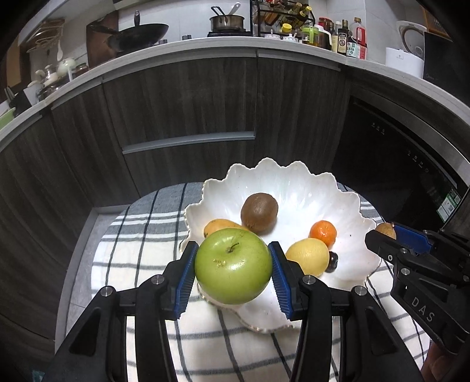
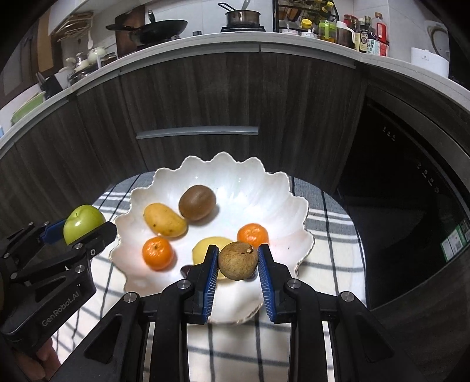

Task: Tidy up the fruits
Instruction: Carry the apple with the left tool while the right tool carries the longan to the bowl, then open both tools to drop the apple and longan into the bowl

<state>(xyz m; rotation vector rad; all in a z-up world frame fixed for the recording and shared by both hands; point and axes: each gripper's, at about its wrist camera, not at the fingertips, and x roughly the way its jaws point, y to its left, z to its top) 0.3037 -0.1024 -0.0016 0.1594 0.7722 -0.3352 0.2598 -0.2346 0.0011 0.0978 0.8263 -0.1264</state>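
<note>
Kitchen, dark wood cabinets under a pale counter; checked cloth (image 1: 141, 241) on a small table. Nearest: left gripper (image 1: 233, 266) pinching a green apple (image 1: 233, 266) between its blue pads, held above the near rim of the scalloped white bowl (image 2: 235, 176). Right gripper (image 2: 238, 261) clamps a small brown round fruit (image 2: 238, 261) over the same rim. Farther in the bowl: two oranges (image 2: 157, 253), a yellow mango (image 2: 164, 219), a kiwi (image 2: 197, 202).

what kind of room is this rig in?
Almost certainly a home kitchen. A wok and a saucepan sit on the counter above dark cabinet doors, with a cluster of sauce bottles beside them. In front, a white scalloped bowl of fruit stands on a checked cloth.
</note>
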